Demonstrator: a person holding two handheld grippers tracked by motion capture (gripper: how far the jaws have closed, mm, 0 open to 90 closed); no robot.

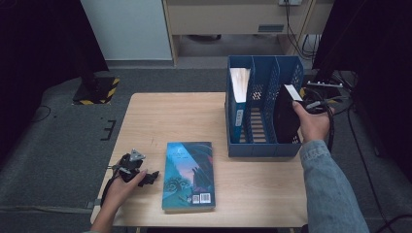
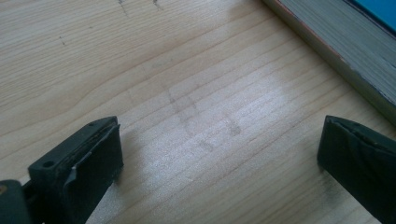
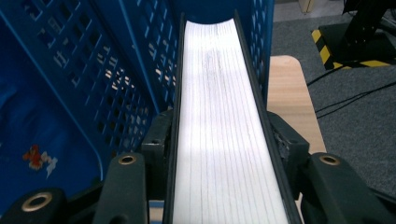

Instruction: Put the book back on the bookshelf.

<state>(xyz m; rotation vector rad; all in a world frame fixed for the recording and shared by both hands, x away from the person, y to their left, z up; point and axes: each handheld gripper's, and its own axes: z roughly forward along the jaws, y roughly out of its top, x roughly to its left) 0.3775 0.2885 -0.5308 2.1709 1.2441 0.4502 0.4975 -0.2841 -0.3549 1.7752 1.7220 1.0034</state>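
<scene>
Over table (image 1: pixel 160 111), right gripper (image 3: pixel 219 140) clamps black book (image 3: pixel 224 121).

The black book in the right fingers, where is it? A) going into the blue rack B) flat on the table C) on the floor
A: the right gripper clamps the black book upright in the blue rack's rightmost slot.

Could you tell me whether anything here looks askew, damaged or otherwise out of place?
Nothing looks damaged or spilled. The black book leans slightly in the blue file rack's right compartment, clamped by the right gripper. A teal-covered book lies flat on the table, beside the open left gripper.
</scene>
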